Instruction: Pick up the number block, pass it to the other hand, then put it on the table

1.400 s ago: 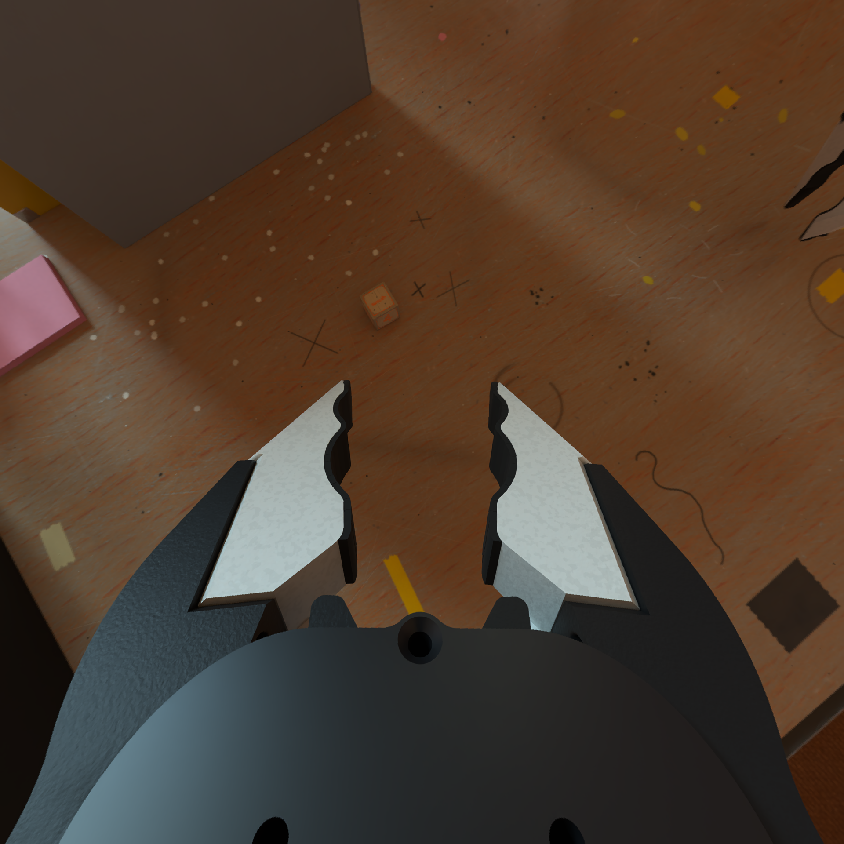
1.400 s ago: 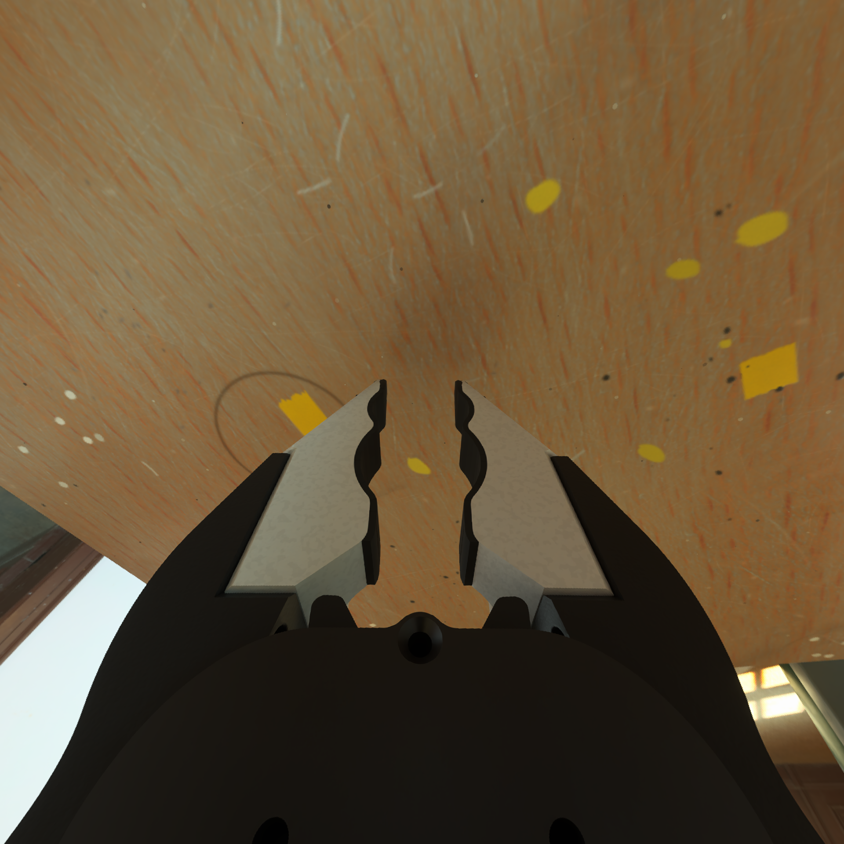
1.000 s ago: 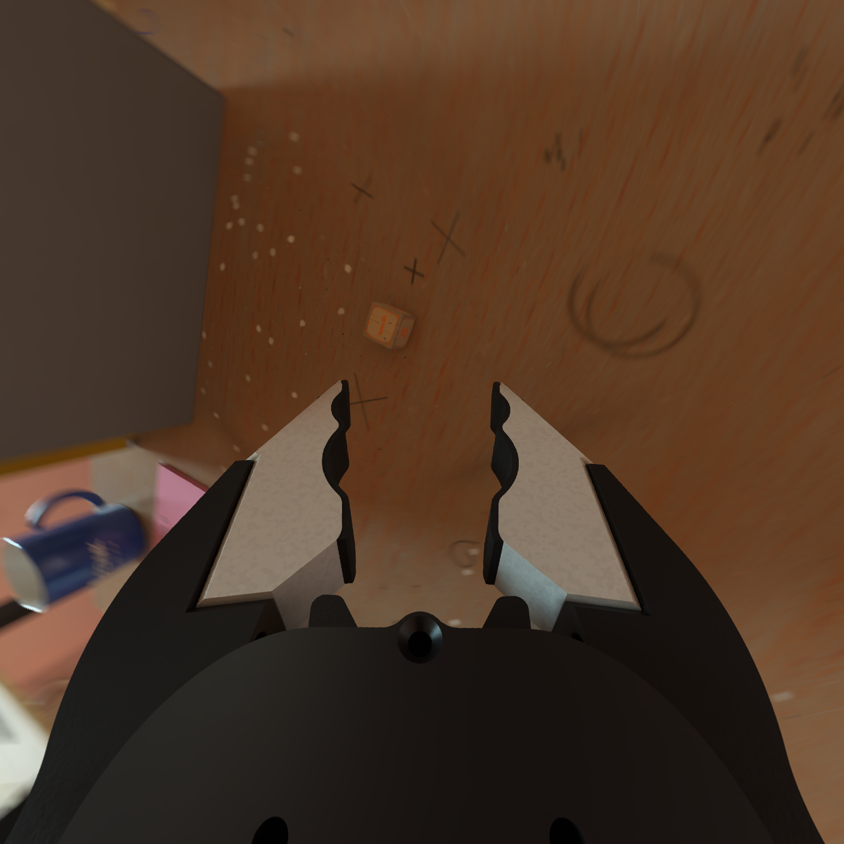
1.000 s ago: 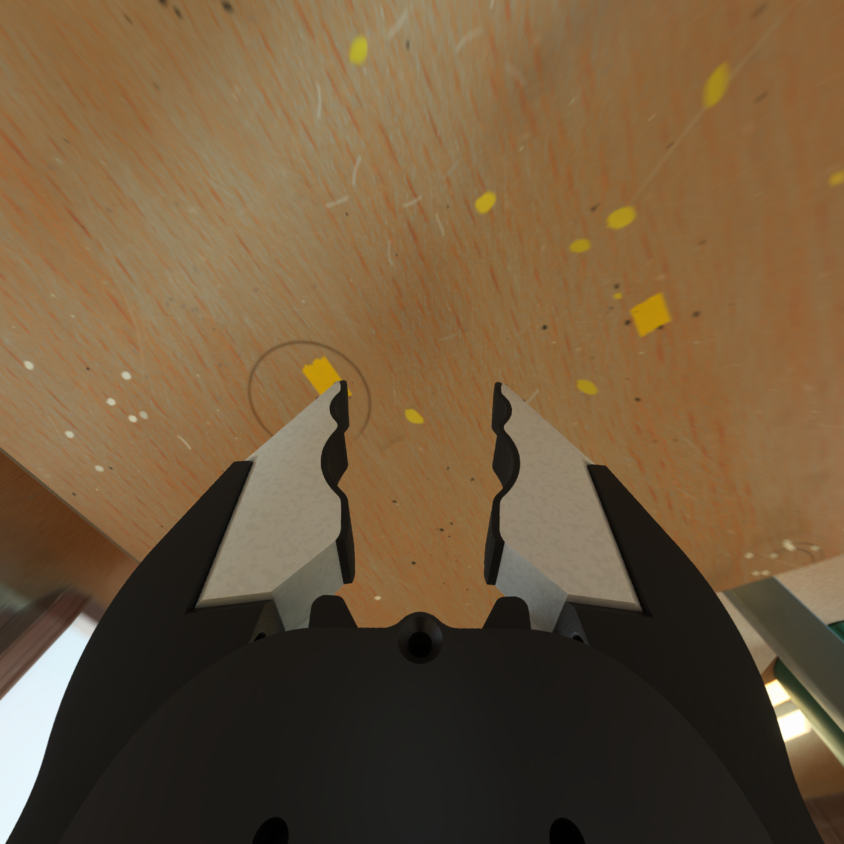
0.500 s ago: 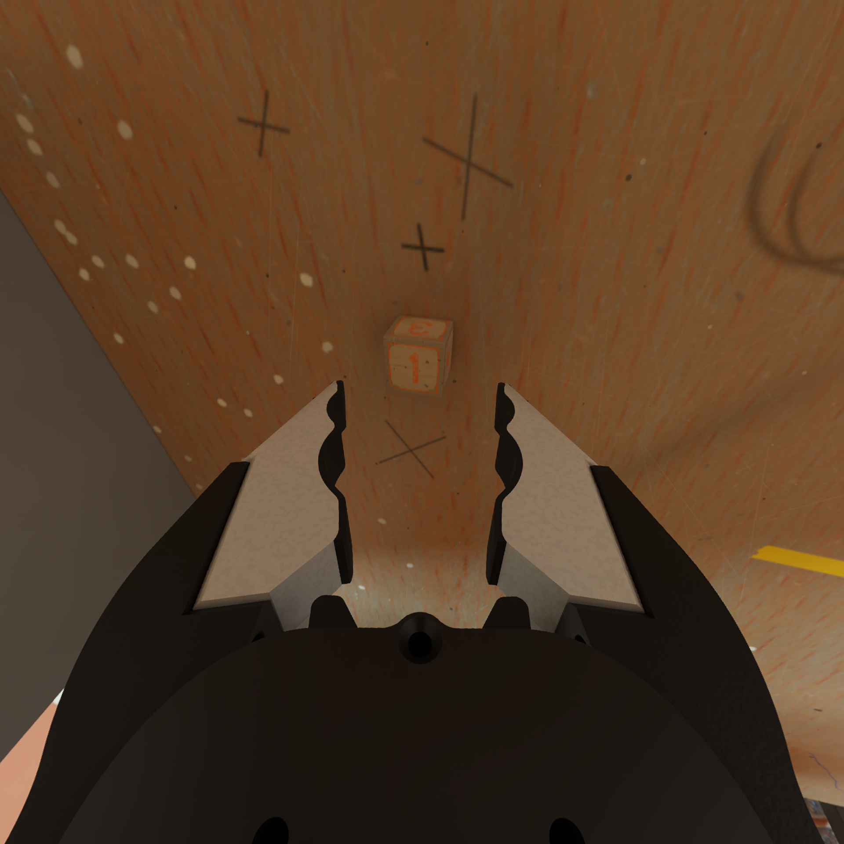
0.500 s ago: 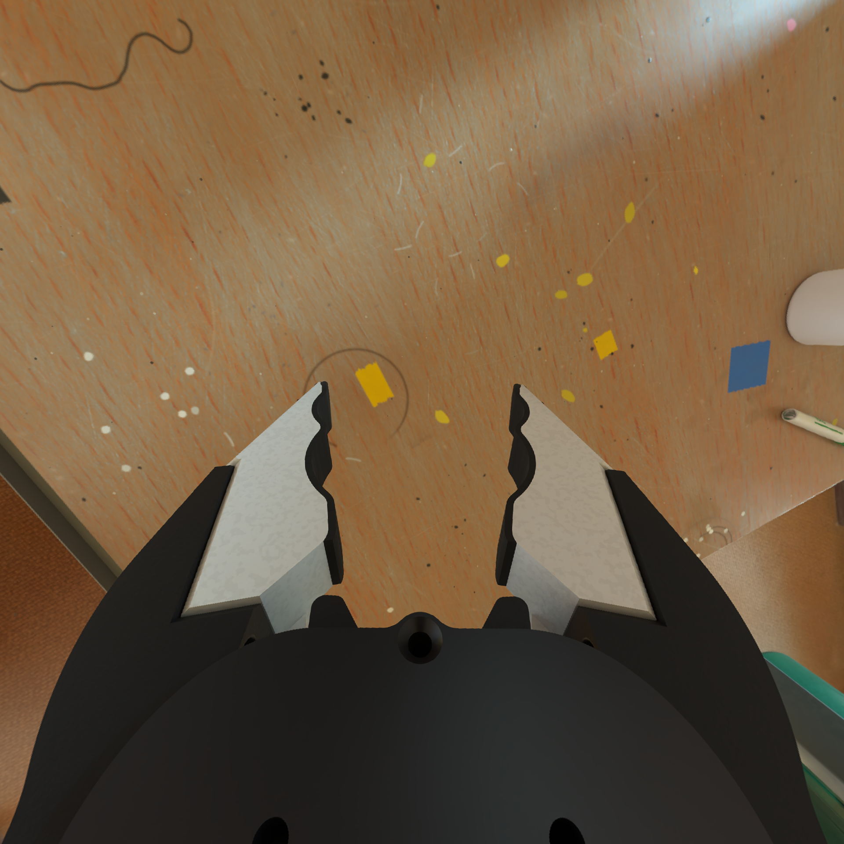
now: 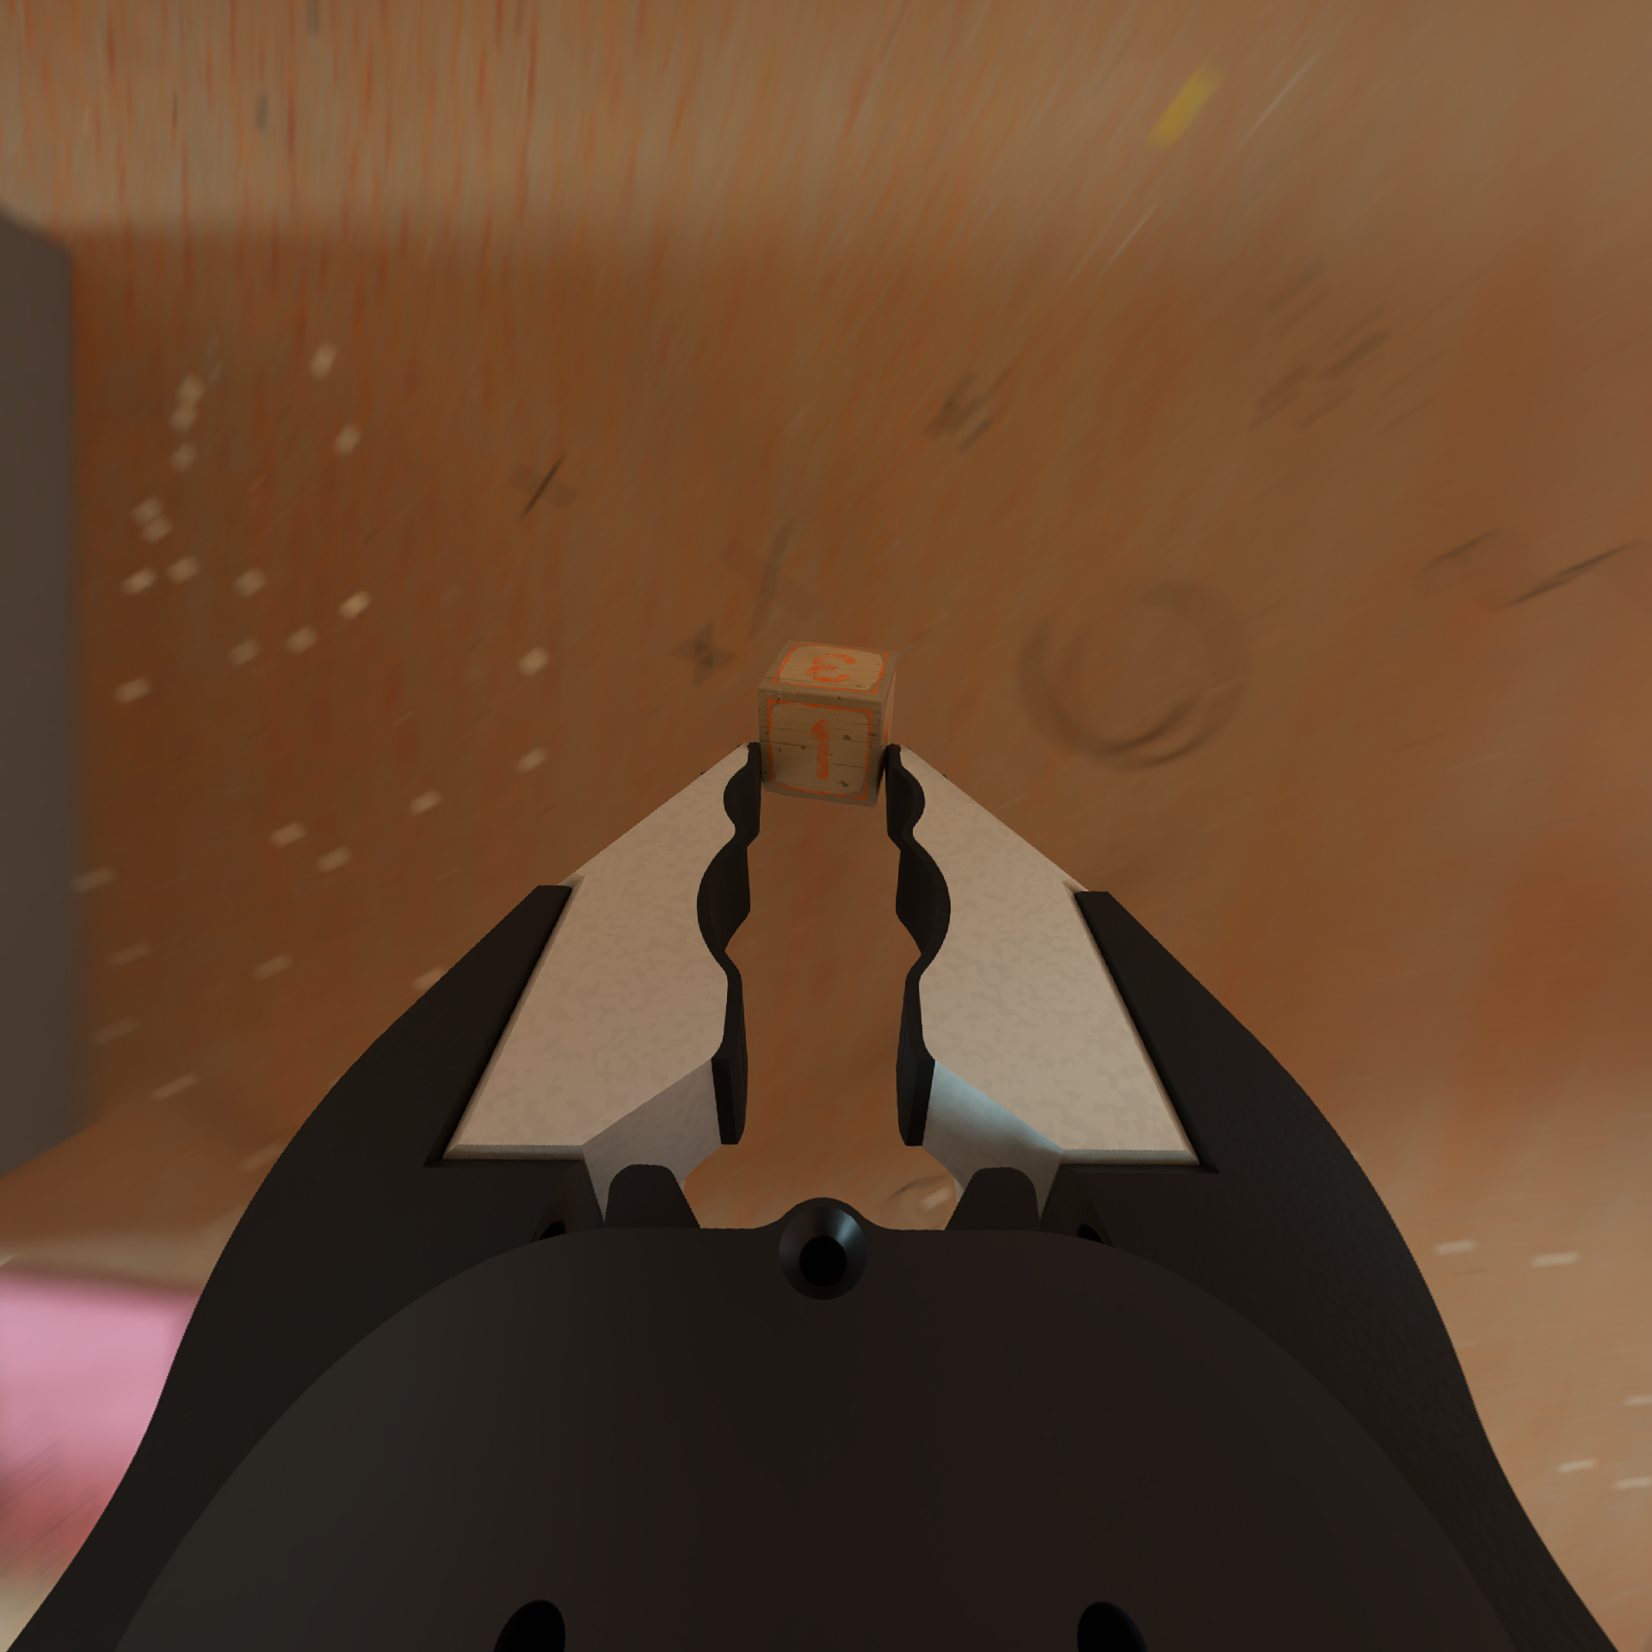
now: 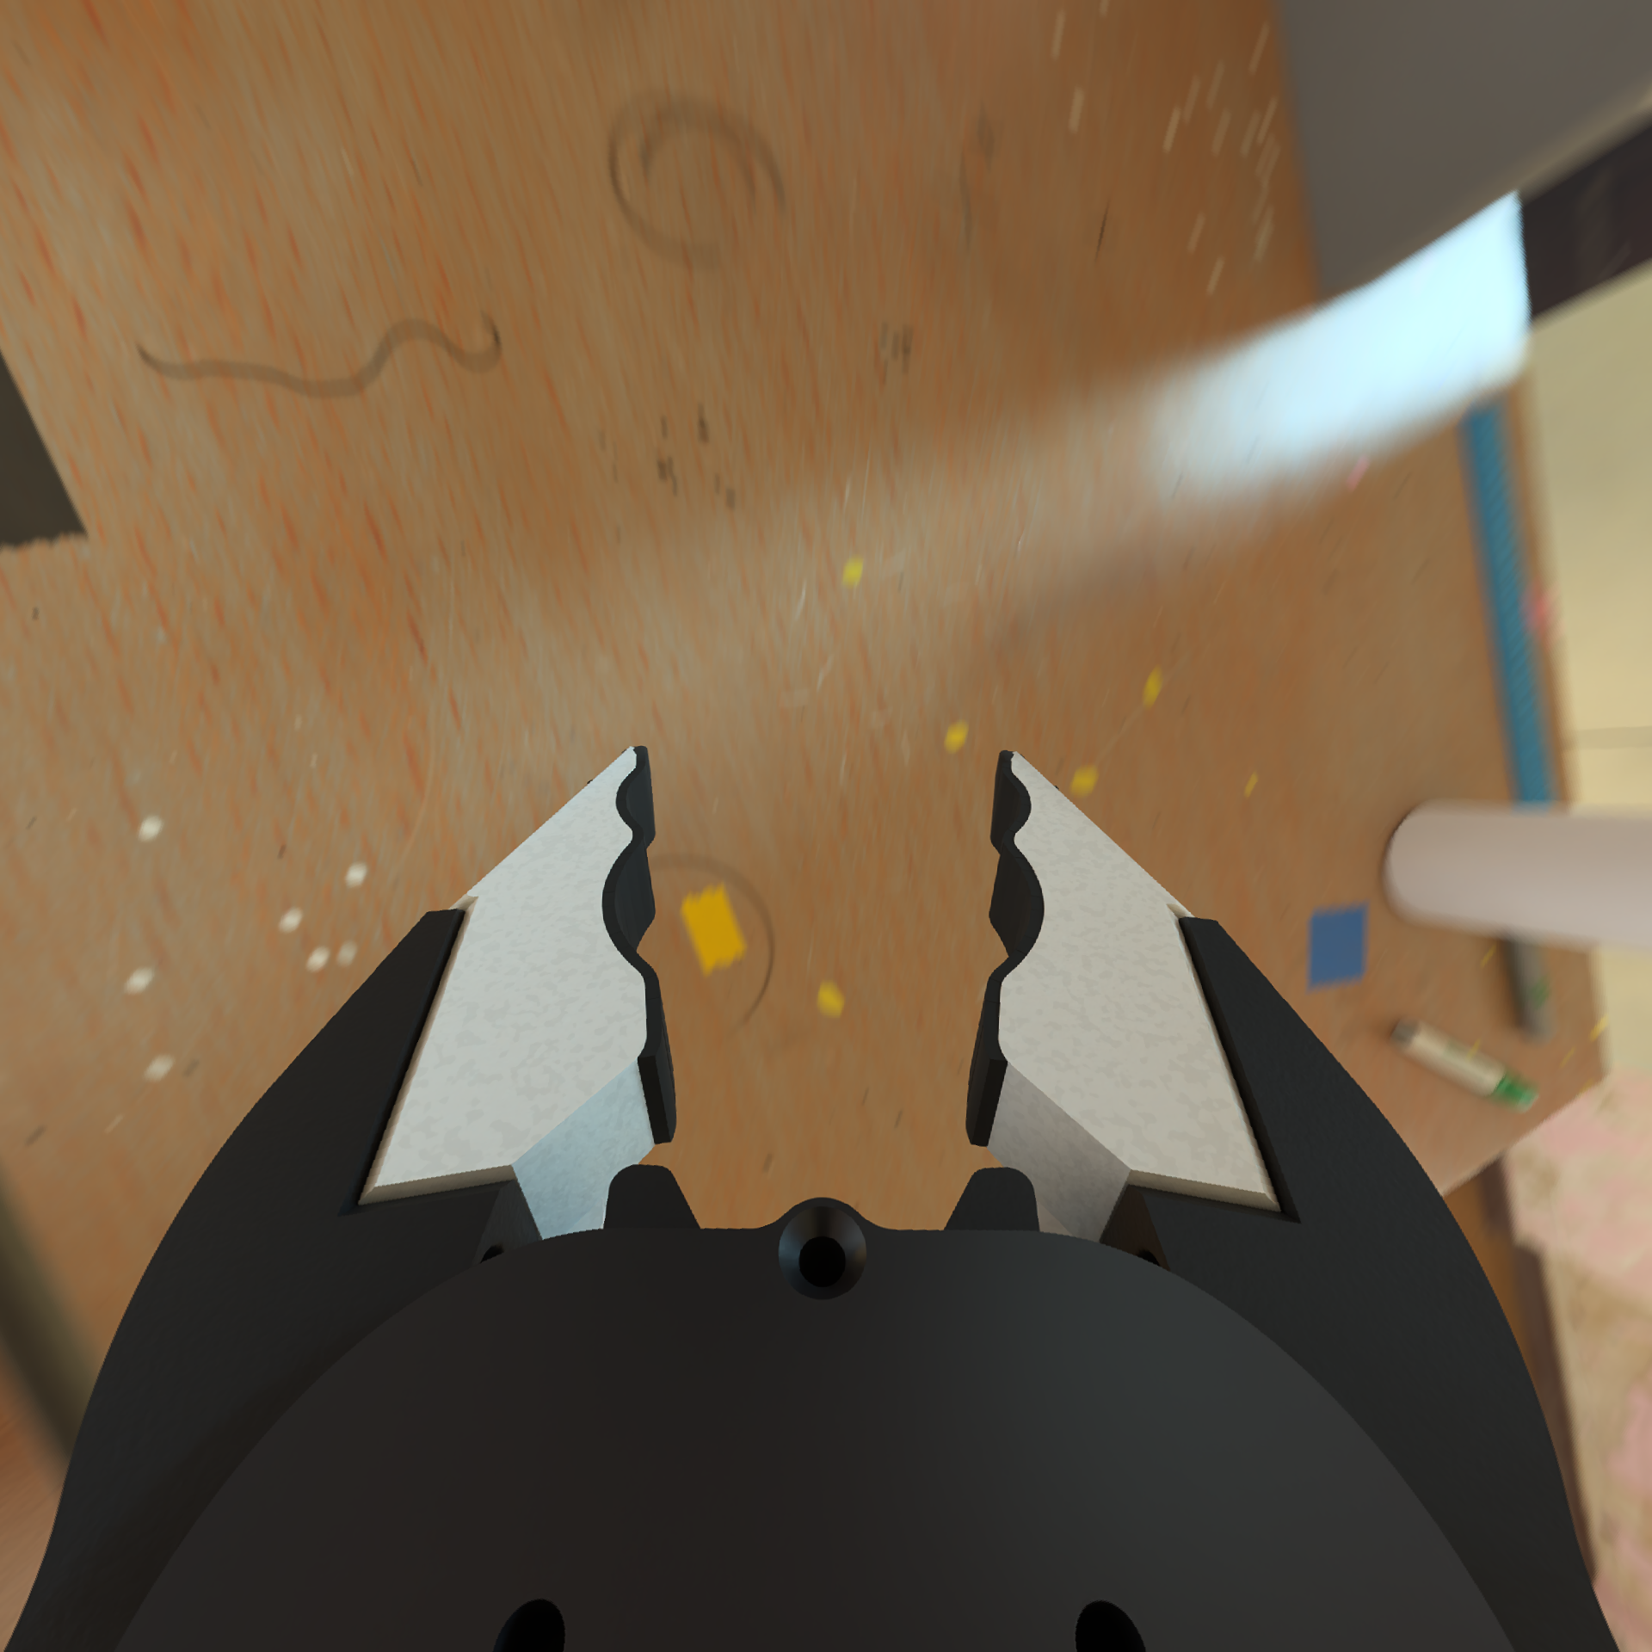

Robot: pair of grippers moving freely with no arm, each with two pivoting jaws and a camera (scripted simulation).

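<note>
Number block (image 7: 824, 729) now pinched by left gripper (image 7: 822, 760)

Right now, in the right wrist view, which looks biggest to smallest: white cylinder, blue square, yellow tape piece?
1. white cylinder, cut off at the edge
2. blue square and yellow tape piece: alike, not ranked

A small wooden number block (image 7: 824, 722) — a pale cube with worn orange borders and orange figures on its faces. It sits upright and square, 2 faces showing: the near side and the top. It is pinched at its lower sides between the 2 fingertips of the left gripper (image 7: 821, 760), against the blurred brown wooden table (image 7: 1162, 894) — whether it touches the surface cannot be told.
</note>
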